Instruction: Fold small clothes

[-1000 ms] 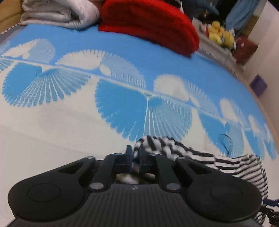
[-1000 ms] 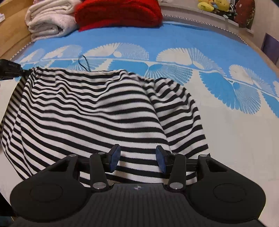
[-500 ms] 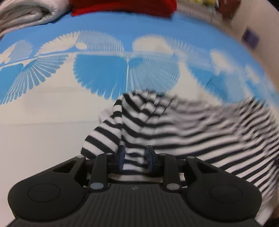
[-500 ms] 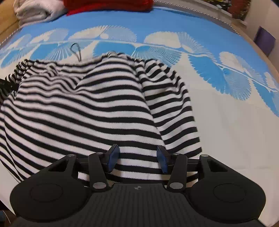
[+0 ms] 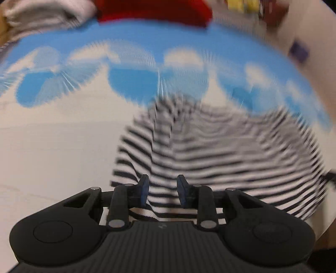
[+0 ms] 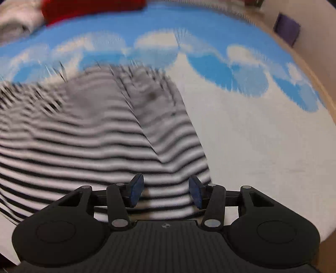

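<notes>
A small black-and-white striped garment (image 5: 210, 151) lies bunched on the blue-and-white patterned bed cover (image 5: 52, 147). My left gripper (image 5: 162, 182) hovers over the garment's near left edge. Its jaws are opening, and no cloth is pinched between the pads; the stripes show through the gap from below. In the right wrist view the same garment (image 6: 84, 136) fills the left half. My right gripper (image 6: 166, 180) stands open above the garment's near right corner, gripping nothing. Both views are blurred by motion.
A red cushion (image 5: 153, 8) and a folded white blanket (image 5: 42, 14) lie at the far end of the bed. Yellow toys (image 5: 241, 5) sit beyond them. The bed's right edge curves past a purple object (image 6: 286, 29) by the wall.
My left gripper, shut on a bunch of the striped cloth a second ago, has let go and drawn back with its jaws apart. The garment has dropped onto the bed. My right gripper stays open.
</notes>
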### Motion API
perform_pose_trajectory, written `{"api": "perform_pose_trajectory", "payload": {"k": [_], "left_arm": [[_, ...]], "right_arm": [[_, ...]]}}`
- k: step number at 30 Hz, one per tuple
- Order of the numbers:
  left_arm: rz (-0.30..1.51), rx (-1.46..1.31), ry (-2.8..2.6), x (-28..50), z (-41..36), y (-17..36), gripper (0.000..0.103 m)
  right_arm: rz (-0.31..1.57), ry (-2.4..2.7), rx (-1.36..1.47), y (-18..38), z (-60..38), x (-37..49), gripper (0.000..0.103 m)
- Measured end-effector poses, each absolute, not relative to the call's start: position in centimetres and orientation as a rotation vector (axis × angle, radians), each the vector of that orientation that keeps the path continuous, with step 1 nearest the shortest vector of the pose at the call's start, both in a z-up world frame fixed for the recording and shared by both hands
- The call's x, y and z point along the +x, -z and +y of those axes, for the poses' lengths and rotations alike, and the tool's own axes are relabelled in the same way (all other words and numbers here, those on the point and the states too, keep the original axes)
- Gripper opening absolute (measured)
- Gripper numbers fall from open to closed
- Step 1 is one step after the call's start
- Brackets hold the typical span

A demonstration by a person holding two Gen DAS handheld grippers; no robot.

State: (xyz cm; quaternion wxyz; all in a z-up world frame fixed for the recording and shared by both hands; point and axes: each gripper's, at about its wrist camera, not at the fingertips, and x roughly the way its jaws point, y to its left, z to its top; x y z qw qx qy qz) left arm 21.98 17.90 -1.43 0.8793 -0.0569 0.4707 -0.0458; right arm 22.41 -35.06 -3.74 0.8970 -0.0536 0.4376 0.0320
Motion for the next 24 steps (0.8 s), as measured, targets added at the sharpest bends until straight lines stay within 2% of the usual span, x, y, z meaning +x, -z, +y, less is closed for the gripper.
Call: {"api": "perform_pose_trajectory", "payload": {"k": [4,7,14,15,16,17,18,24], "left_arm": [[0.779,-0.113,0.097,16.9,19.7,-3.8,0.046],[0.686,-0.139,0.017,13.6,21.1,-4.8,0.057],[0.678,-0.144,-0.088,12.6,23.9,-4.8,0.057],[0.677,-0.150,-0.096,12.4,24.4,-4.9,0.057],[0.676,-0.159,-0.105,12.2,25.0,-4.8,0.057],[0.676,-0.167,-0.112,12.2,25.4,-4.7,0.057],[0.676,-0.176,-0.118,12.2,25.9,-4.7,0.057],[0.675,-0.236,-0.145,11.4,28.4,-4.8,0.057]], "right_arm": [[0.760,-0.151,-0.081,1.0,-31.7,20.2,0.050],[0.685,-0.222,-0.046,-0.4,-28.2,18.6,0.050],[0.624,-0.438,-0.104,-0.5,-17.5,16.1,0.049],[0.629,-0.479,-0.129,0.0,-16.1,15.9,0.047],[0.634,-0.524,-0.162,0.4,-14.4,15.7,0.040],[0.645,-0.575,-0.193,1.0,-12.8,15.4,0.016],[0.654,-0.616,-0.214,1.5,-11.5,15.1,0.004],[0.690,-0.756,-0.324,4.7,-4.9,14.2,0.005]]}}
